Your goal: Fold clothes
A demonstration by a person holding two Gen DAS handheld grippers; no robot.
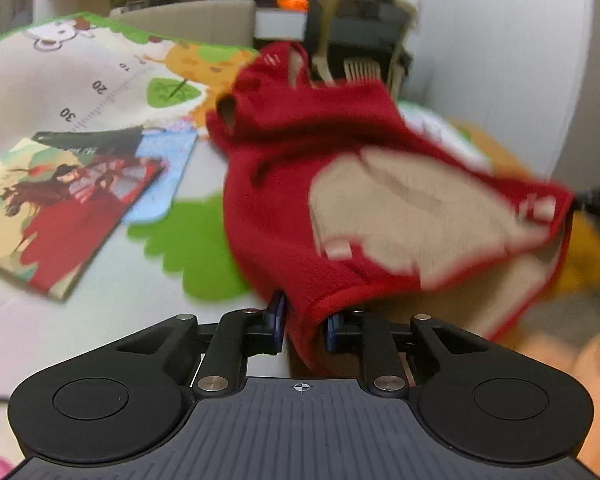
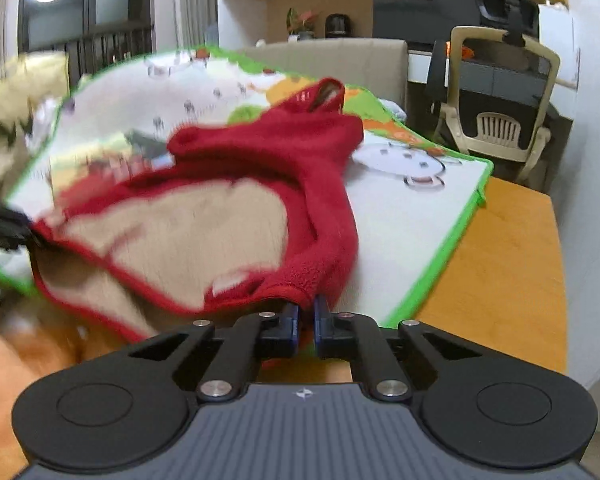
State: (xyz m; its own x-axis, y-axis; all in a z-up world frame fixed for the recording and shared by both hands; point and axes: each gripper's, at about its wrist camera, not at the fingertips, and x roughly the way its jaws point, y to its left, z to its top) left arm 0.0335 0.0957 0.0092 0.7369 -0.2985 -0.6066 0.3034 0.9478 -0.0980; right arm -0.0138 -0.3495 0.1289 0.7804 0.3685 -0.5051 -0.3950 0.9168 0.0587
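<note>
You have the small red fleece garment with the tan lining pinched at its hem by both tools: your left gripper has its jaws closed on one corner, your right gripper is clamped on the other. Held apart like this, the hem is stretched wide while the hood end trails onto the cartoon-printed, green-edged play mat, likely so you can lay it flat before folding. The picture book lies just beside it.

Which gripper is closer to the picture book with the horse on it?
Left. The left gripper grips the red garment with the picture book lying just to its left on the mat. The right gripper holds the garment's other corner, farther away.
</note>
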